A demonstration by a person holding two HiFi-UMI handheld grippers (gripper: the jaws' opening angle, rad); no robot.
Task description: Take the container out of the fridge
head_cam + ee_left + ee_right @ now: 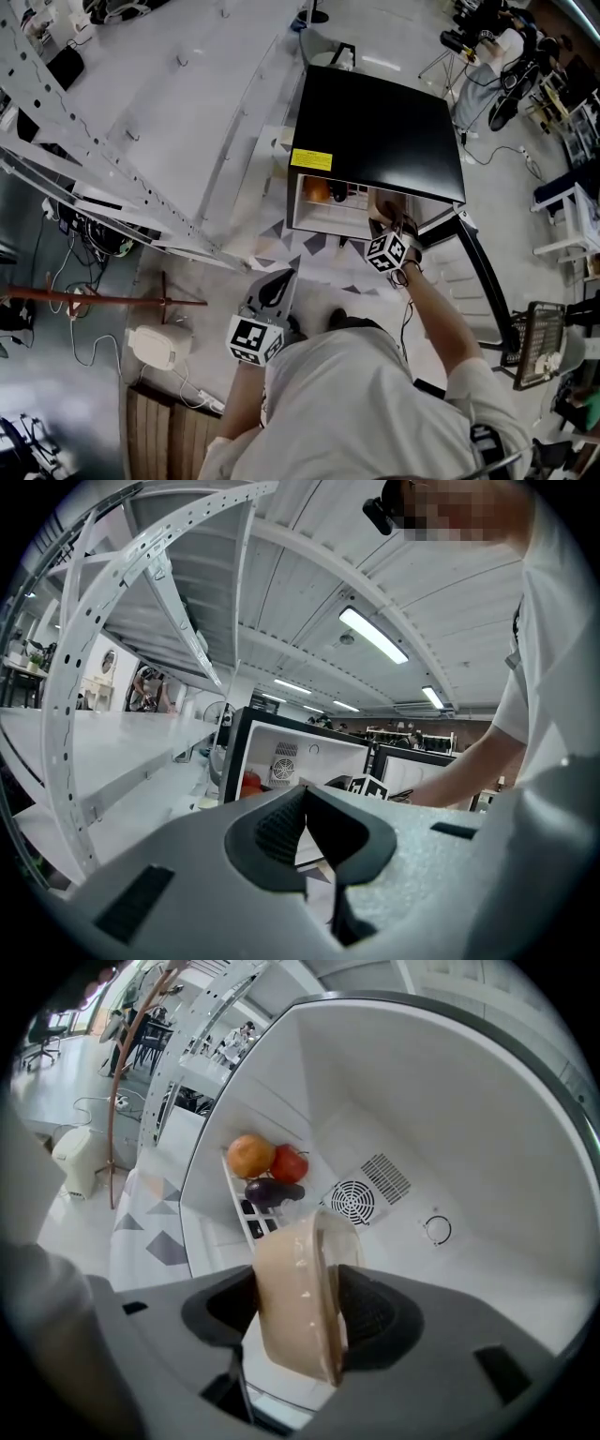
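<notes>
Right gripper view — right tool pinches beige container inside the fridge — left tool pressed together.

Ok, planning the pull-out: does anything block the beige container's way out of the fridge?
Nothing visible: the right gripper grips the beige plastic container; the orange, red and dark fruit lies deeper inside.
</notes>
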